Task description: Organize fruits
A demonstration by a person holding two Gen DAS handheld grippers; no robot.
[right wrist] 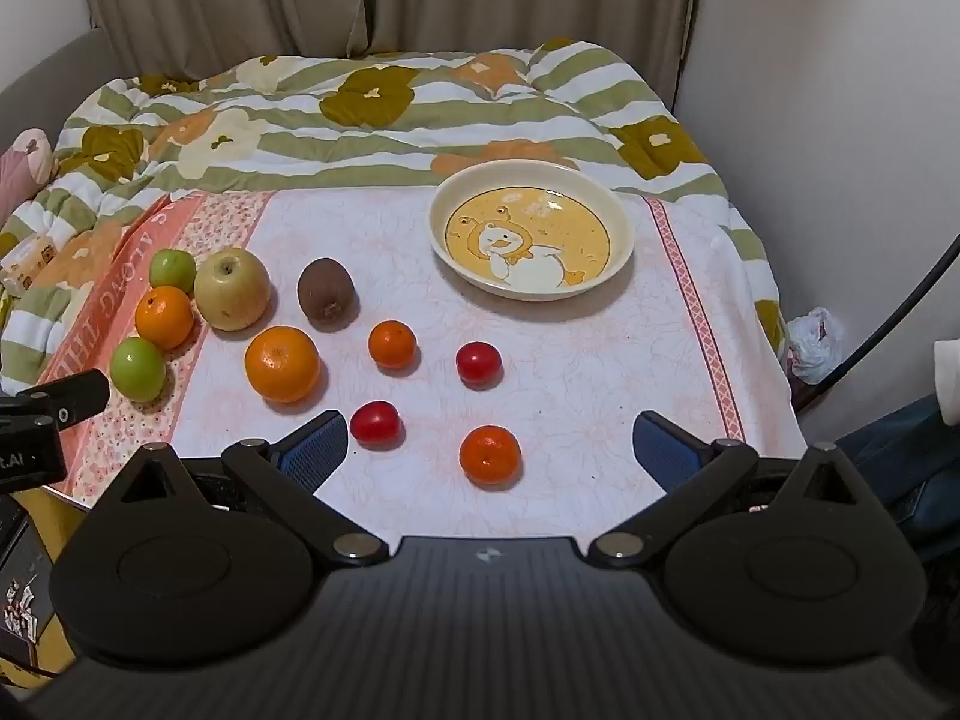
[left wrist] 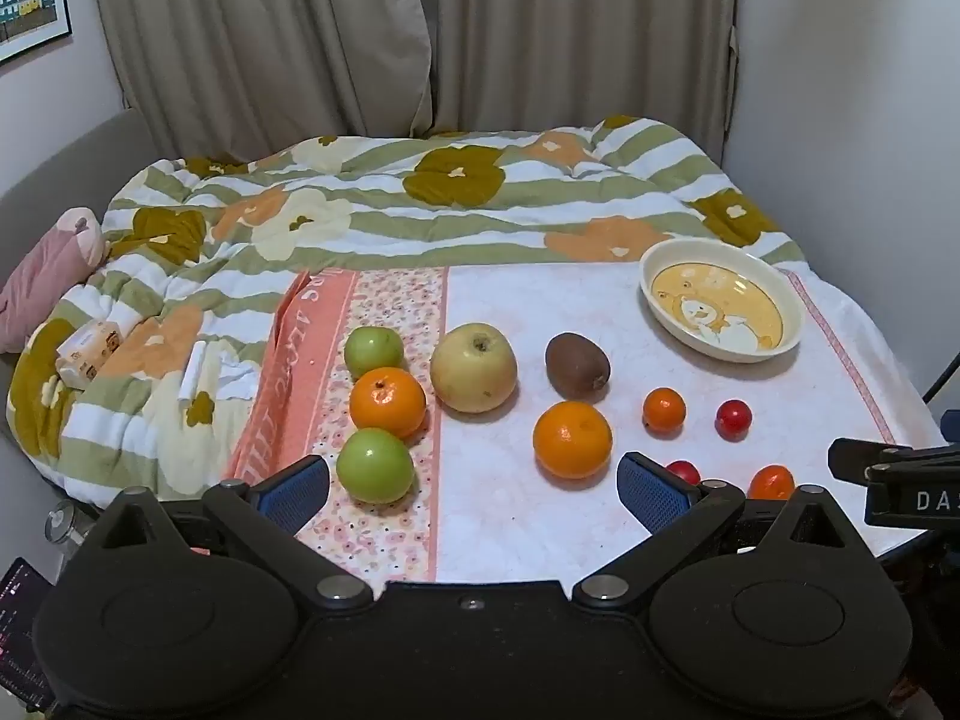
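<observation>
Both grippers hang spread wide over the near edge of the pink cloth (right wrist: 570, 360), blue pads apart and nothing between them. The left gripper (left wrist: 474, 489) sits just behind a green apple (left wrist: 375, 465) and a large orange (left wrist: 572, 439). The right gripper (right wrist: 489, 447) has a small red fruit (right wrist: 375, 422) by its left pad and a small orange (right wrist: 489, 455) lying between the fingers, untouched. Further out lie another small orange (right wrist: 392, 344), a second red fruit (right wrist: 478, 363), a kiwi (right wrist: 325, 294), a yellow apple (right wrist: 231, 289), a second large orange (right wrist: 164, 317) and a second green apple (right wrist: 172, 267). The duck-patterned bowl (right wrist: 621, 252) stands empty at the far right, against the flowered quilt (right wrist: 372, 114).
</observation>
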